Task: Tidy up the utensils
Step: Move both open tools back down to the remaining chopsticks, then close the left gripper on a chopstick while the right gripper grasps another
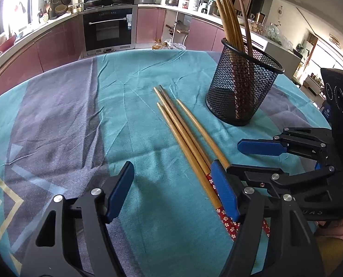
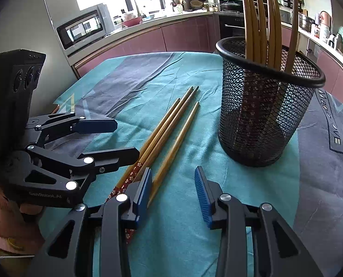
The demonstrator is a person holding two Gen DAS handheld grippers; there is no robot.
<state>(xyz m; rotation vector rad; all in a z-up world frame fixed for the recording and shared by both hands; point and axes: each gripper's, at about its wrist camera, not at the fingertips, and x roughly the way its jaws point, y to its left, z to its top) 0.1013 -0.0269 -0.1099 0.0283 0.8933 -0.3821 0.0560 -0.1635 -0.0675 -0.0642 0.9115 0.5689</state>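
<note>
Several wooden chopsticks [image 1: 185, 129] with red flowered ends lie side by side on the teal tablecloth; they also show in the right wrist view [image 2: 169, 129]. A black mesh holder [image 1: 243, 87] stands upright to their right with several chopsticks in it; it also shows in the right wrist view [image 2: 268, 106]. My left gripper [image 1: 173, 187] is open and empty, its right finger over the chopsticks' near ends. My right gripper [image 2: 173, 191] is open and empty, just right of the loose chopsticks. Each gripper shows in the other's view: the right one [image 1: 238, 154] and the left one [image 2: 127, 136].
The table is round, covered with a teal and grey cloth [image 1: 79, 115]. Kitchen counters, an oven [image 1: 108, 30] and pink cabinets stand beyond the far edge. A microwave [image 2: 81, 27] stands at the left in the right wrist view.
</note>
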